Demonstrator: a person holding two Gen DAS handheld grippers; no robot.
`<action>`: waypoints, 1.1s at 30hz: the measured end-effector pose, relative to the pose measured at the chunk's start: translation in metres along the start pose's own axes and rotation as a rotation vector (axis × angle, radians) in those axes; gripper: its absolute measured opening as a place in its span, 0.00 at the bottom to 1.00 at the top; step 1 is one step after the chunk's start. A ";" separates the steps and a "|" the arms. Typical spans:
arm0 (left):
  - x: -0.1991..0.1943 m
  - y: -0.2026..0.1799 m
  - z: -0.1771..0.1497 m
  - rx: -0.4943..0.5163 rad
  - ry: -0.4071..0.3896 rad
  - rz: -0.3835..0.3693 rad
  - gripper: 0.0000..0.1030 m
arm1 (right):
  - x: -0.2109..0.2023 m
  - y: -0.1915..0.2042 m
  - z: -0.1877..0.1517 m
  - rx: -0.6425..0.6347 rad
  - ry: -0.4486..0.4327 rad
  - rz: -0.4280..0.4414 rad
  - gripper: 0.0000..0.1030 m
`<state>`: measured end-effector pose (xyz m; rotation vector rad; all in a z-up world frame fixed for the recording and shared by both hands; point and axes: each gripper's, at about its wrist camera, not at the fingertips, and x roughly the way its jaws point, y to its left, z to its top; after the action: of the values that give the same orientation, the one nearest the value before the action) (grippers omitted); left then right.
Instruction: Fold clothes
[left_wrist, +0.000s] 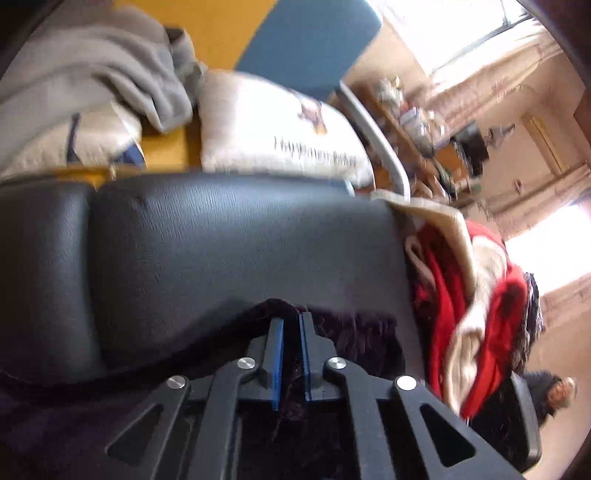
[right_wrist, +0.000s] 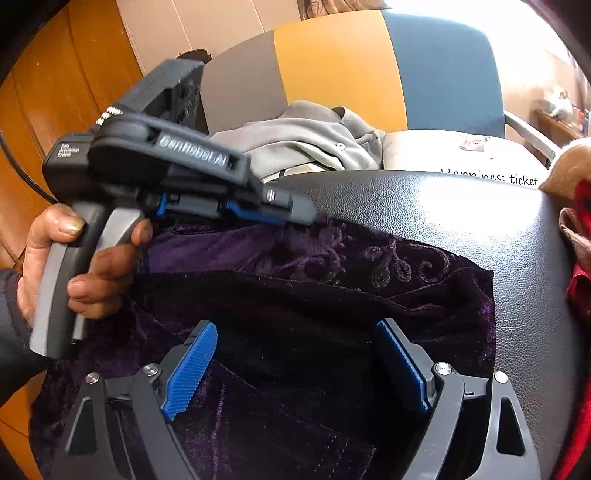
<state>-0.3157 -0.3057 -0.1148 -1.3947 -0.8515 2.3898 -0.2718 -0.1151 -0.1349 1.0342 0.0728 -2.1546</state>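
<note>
A dark purple velvet garment (right_wrist: 332, 295), embroidered along its upper part, lies spread on a black leather cushion (right_wrist: 480, 206). The left gripper (left_wrist: 291, 317) has its blue-padded fingers (left_wrist: 277, 354) clenched on the garment's far edge, a thin fold of the dark fabric pinched between them; from the right wrist view a hand (right_wrist: 74, 258) grips its handle at the left. The right gripper (right_wrist: 295, 343) hovers over the middle of the garment with its fingers (right_wrist: 192, 365) spread wide and released, the cloth showing between them without being pressed. Behind the cushion sit a grey garment (right_wrist: 306, 140) and a white printed pillow (right_wrist: 461, 151) on a chair with orange and blue panels (right_wrist: 332, 62). A red and cream cloth (left_wrist: 476, 288) is heaped at the cushion's right.
</note>
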 end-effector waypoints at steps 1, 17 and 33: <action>-0.002 0.000 -0.001 0.000 -0.011 -0.003 0.06 | 0.000 0.000 0.000 0.000 0.000 -0.001 0.86; -0.153 0.074 -0.122 -0.146 -0.314 0.328 0.19 | -0.001 0.007 0.005 -0.033 0.031 -0.046 0.90; -0.182 0.149 -0.190 -0.261 -0.494 0.192 0.18 | 0.135 0.138 0.115 0.088 0.320 0.598 0.97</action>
<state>-0.0488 -0.4440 -0.1451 -1.0072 -1.2337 2.9201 -0.3146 -0.3352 -0.1170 1.2555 -0.1648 -1.4574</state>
